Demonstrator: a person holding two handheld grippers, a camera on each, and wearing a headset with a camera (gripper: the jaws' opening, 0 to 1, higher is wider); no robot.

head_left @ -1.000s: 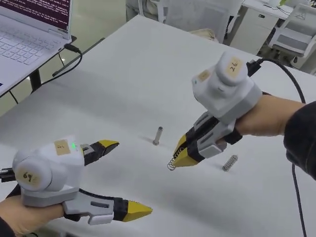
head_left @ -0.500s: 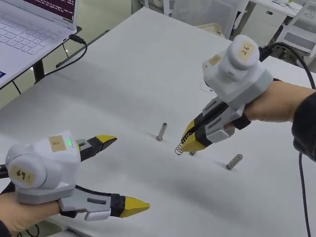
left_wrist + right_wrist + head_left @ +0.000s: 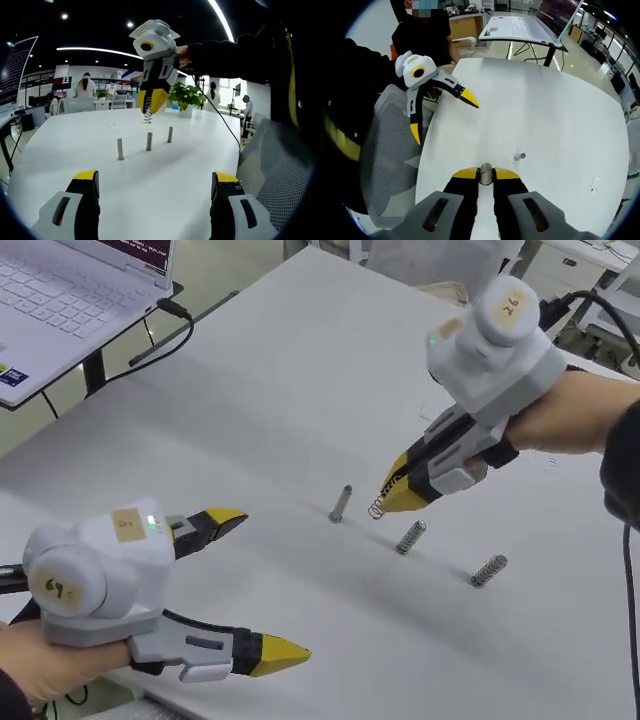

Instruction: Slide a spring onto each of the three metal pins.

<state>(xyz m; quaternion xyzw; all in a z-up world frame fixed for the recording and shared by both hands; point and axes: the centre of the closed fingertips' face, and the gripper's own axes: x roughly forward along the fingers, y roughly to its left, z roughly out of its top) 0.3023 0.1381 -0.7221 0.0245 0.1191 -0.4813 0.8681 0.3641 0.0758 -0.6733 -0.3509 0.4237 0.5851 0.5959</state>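
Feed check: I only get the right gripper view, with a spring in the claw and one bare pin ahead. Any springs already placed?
Observer: Yes, two. In the head view, a first upright metal coil spring stands on the white table next to the bare grey metal pin. A second upright coil spring stands further along the same line. Each presumably sits on a pin.
Operator: Is my spring on the pin yet?
Observer: No. In the left gripper view, the held metal coil spring hangs from the right claw, its lower end above the pin tops.
Operator: Lined up sideways?
Observer: Not quite. In the head view its lower end appears offset from the bare pin toward the first upright spring.
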